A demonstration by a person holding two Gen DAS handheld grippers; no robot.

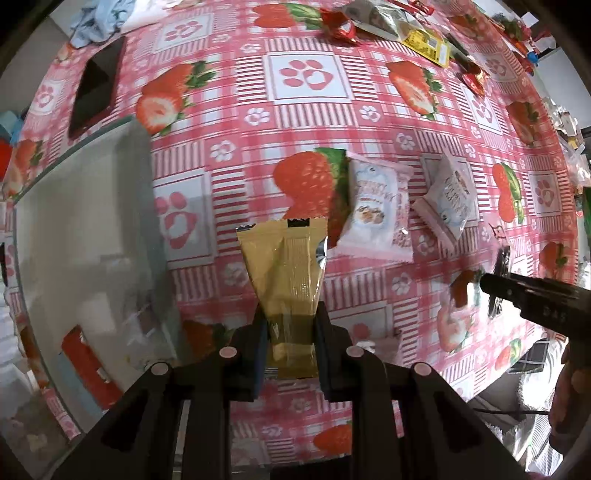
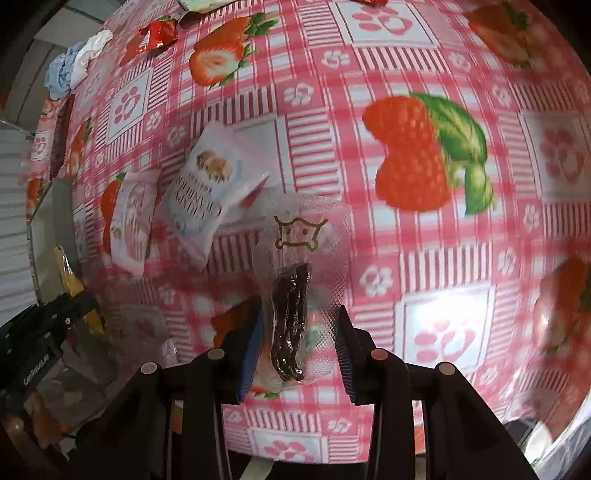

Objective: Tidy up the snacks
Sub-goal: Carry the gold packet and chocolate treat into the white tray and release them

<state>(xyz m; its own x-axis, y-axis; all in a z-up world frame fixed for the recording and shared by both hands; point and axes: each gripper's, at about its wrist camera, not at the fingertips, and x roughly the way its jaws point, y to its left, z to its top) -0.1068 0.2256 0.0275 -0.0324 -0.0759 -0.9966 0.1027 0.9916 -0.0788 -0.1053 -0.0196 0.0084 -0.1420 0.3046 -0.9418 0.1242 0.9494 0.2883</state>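
My left gripper [image 1: 290, 332] is shut on the lower end of a gold snack packet [image 1: 284, 273], which it holds above the table; the packet also shows in the right wrist view [image 2: 68, 273]. My right gripper [image 2: 299, 332] is shut on a clear textured packet [image 2: 295, 258] with a dark brown snack inside, lifted off the cloth. In the left wrist view the right gripper [image 1: 496, 284] comes in from the right edge. Two white and pink snack packets [image 1: 376, 210] [image 1: 448, 199] lie side by side on the strawberry tablecloth [image 1: 306, 74], between the two grippers.
A clear plastic container [image 1: 85, 221] stands to the left, with a red packet [image 1: 92, 365] showing through its wall. A black flat object [image 1: 94, 85] and a crumpled cloth [image 1: 99, 18] lie at the far left. Several loose snacks [image 1: 399, 26] are piled at the far edge.
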